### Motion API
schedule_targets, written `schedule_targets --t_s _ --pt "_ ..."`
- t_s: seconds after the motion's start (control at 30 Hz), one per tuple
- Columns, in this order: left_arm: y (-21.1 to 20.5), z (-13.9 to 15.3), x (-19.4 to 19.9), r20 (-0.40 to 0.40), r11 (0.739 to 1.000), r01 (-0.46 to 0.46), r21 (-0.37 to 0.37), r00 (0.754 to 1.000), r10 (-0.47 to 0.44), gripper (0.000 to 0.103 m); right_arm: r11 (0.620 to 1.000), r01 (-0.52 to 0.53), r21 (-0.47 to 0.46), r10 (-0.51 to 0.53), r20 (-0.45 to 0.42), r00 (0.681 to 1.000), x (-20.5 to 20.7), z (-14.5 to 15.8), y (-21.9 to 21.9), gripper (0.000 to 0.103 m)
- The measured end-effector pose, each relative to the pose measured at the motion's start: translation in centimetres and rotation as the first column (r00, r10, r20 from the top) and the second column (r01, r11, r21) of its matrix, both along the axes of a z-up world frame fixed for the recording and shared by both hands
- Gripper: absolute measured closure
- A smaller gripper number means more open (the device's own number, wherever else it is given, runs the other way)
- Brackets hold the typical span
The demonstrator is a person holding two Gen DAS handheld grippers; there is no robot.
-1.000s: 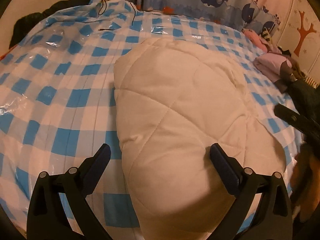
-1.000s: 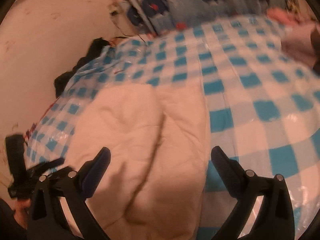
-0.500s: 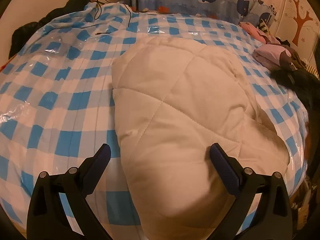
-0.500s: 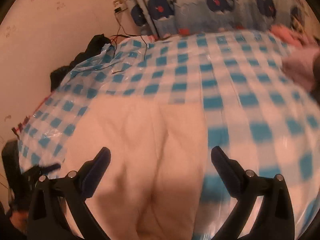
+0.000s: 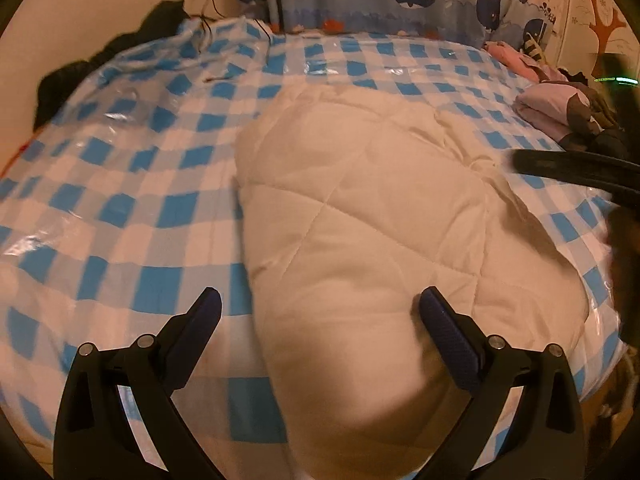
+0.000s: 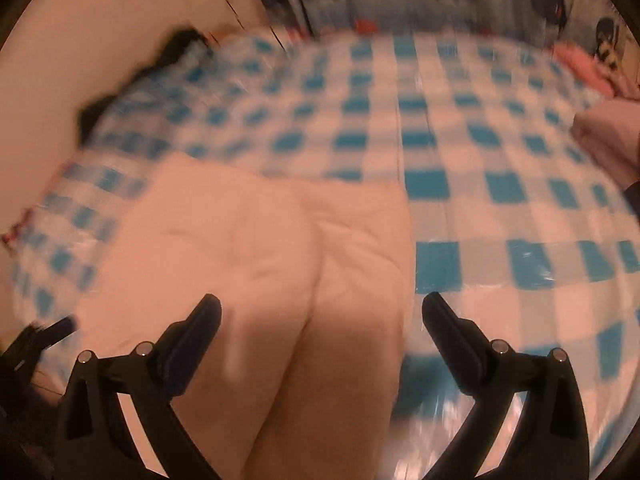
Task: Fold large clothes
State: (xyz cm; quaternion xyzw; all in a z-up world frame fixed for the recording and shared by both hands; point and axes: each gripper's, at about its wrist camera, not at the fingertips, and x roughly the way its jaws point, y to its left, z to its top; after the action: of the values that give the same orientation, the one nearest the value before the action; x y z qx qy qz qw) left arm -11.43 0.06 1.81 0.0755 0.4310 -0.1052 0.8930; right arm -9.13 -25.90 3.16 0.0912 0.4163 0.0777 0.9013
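— Quilted cream garment: where is it lying?
— It is lying folded at the middle of the left wrist frame, on the bed's blue-and-white checked cover.
— And the left gripper?
— Hovering at the bottom, jaws spread wide, gripping nothing.
— Further right?
— Pink folded clothes are sitting at the upper right.
— The right gripper?
— Its jaws are also standing spread, empty, above the garment's right edge; that view is blurring.

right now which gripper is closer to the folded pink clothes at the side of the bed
Right. The right gripper reaches over the cream quilt's far edge, just short of the folded pink clothes. The left gripper hangs over the quilt's near end.
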Motion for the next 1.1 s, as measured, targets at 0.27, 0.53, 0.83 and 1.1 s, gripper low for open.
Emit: schedule_targets --t_s 0.27,0.53,0.83,1.1 --pt "-0.7 1.7 -2.8 0.031 0.999 -0.014 0.046 0.999 0.013 0.007 0.999 -0.03 0.025 0.033 -0.126 0.992 -4.4 -7.7 1.7 0.006" --pt "-1.3 4.1 -7.4 0.129 0.994 0.01 0.112 0.991 -0.024 0.007 0.995 0.021 0.093 -0.016 -0.055 0.998 -8.2 -3.7 0.5 0.006" --pt "-0.1 3.5 -7.8 0.015 1.0 0.015 -0.009 1.0 -0.014 0.007 0.991 0.004 0.131 0.022 -0.197 0.98 -9.3 -7.6 -0.4 0.006" --pt "9.1 3.2 -2.9 -0.132 0.895 -0.127 -0.428 0.988 0.077 0.007 0.919 0.075 0.386 -0.044 -0.089 0.995 -7.9 -4.1 -5.2 0.006"
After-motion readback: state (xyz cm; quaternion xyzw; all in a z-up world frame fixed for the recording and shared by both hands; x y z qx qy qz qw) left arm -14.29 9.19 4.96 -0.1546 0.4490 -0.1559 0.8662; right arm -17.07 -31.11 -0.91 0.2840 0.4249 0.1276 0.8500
